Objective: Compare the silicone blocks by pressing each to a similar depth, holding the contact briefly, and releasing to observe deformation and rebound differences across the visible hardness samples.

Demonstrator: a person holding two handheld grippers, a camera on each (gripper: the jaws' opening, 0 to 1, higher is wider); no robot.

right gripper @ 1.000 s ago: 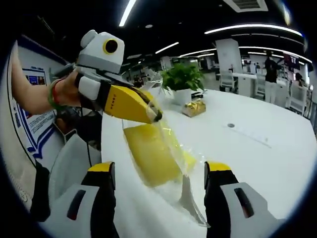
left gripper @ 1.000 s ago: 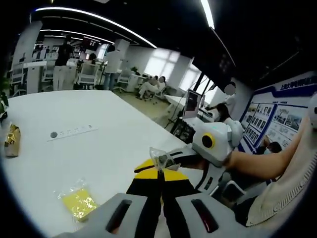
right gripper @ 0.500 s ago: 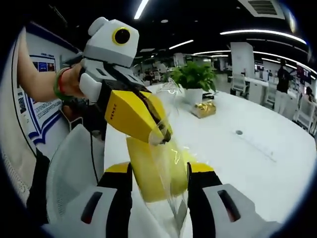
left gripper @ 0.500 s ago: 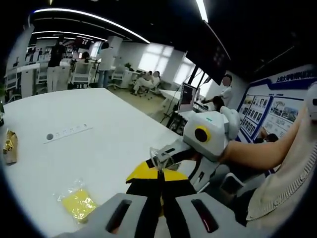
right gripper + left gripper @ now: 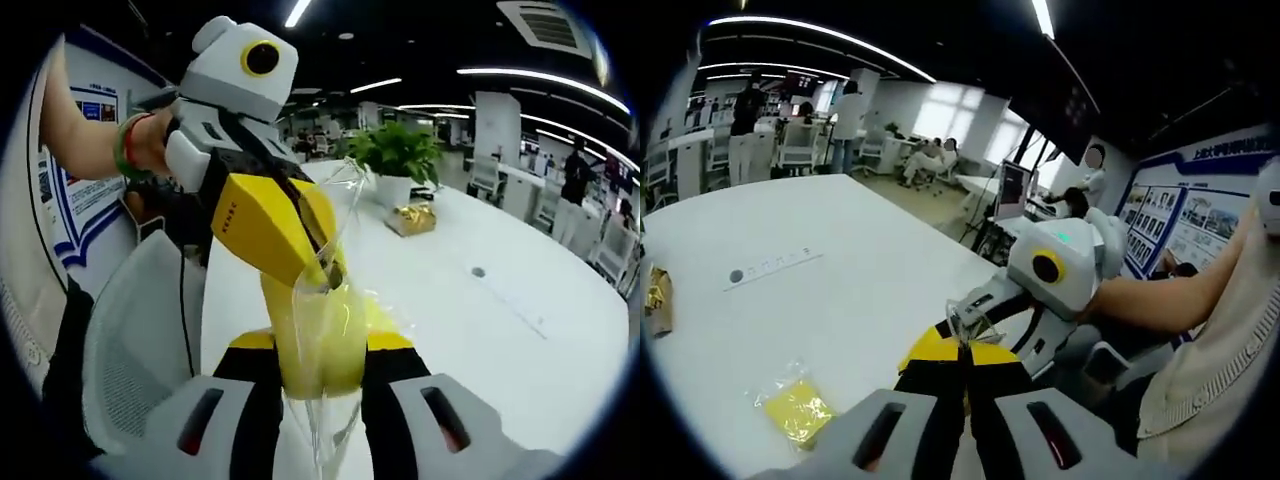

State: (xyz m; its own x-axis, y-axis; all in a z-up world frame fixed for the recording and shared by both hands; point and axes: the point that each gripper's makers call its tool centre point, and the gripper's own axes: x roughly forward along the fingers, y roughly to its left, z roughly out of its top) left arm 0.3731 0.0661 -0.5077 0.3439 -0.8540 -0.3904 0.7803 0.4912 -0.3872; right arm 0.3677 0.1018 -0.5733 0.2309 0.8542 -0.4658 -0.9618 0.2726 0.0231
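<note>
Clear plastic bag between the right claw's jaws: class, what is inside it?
A yellow silicone block fills the clear plastic bag; its lower part is hidden between the jaws. The left claw pinches the bag's top.

The left hand-held gripper (image 5: 963, 372) rises from 6 o'clock, jaws closed together on the edge of a clear bag (image 5: 970, 318). The right hand-held gripper (image 5: 985, 315) comes in from 3 o'clock and meets the same bag just above. On the white surface (image 5: 840, 280), a bagged yellow block (image 5: 798, 408) lies at 8 o'clock, a gold packet (image 5: 657, 298) at 9 o'clock.
</note>
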